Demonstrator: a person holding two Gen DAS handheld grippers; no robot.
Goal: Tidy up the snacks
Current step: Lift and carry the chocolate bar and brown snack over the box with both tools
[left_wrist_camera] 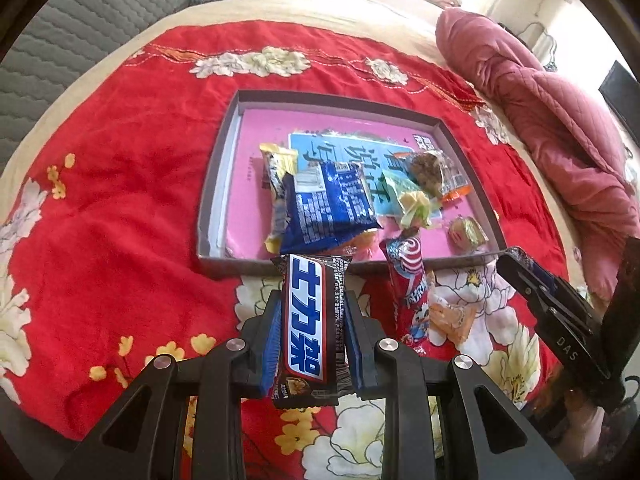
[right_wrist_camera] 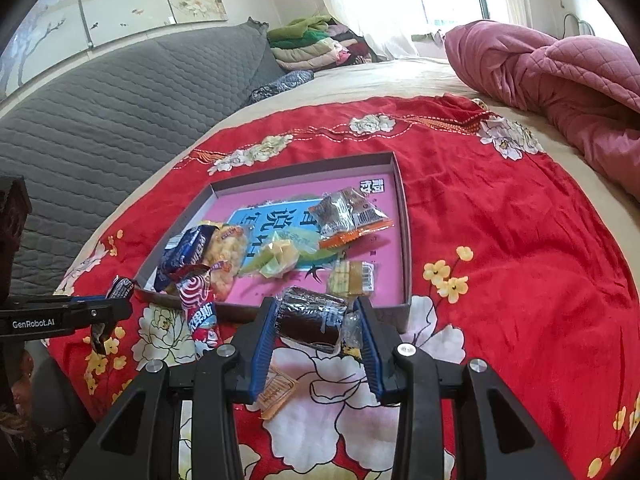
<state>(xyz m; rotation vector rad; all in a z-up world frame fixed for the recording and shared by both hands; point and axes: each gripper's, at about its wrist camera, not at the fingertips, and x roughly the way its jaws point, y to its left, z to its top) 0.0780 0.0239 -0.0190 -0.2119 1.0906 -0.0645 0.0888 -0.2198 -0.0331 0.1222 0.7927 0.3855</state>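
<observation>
My left gripper (left_wrist_camera: 313,304) is shut on a dark chocolate bar (left_wrist_camera: 307,320) with blue and white lettering, held just short of the grey box's near wall (left_wrist_camera: 240,266). My right gripper (right_wrist_camera: 316,312) is shut on a dark wrapped cake roll (right_wrist_camera: 310,318), held above the red cloth near the box's front wall (right_wrist_camera: 394,312). The box has a pink floor (left_wrist_camera: 256,184) and holds several snacks: a blue packet (left_wrist_camera: 328,208), a brown snack bag (right_wrist_camera: 340,216), a green-yellow candy (right_wrist_camera: 280,258), a small wafer pack (right_wrist_camera: 354,278). A red lollipop pack (left_wrist_camera: 408,292) leans on the box's front edge.
A small orange packet (right_wrist_camera: 276,394) lies on the red floral cloth (right_wrist_camera: 500,240) below my right gripper. A pink quilt (right_wrist_camera: 560,80) is bunched at the right. A grey padded headboard (right_wrist_camera: 100,120) and folded clothes (right_wrist_camera: 312,46) lie beyond.
</observation>
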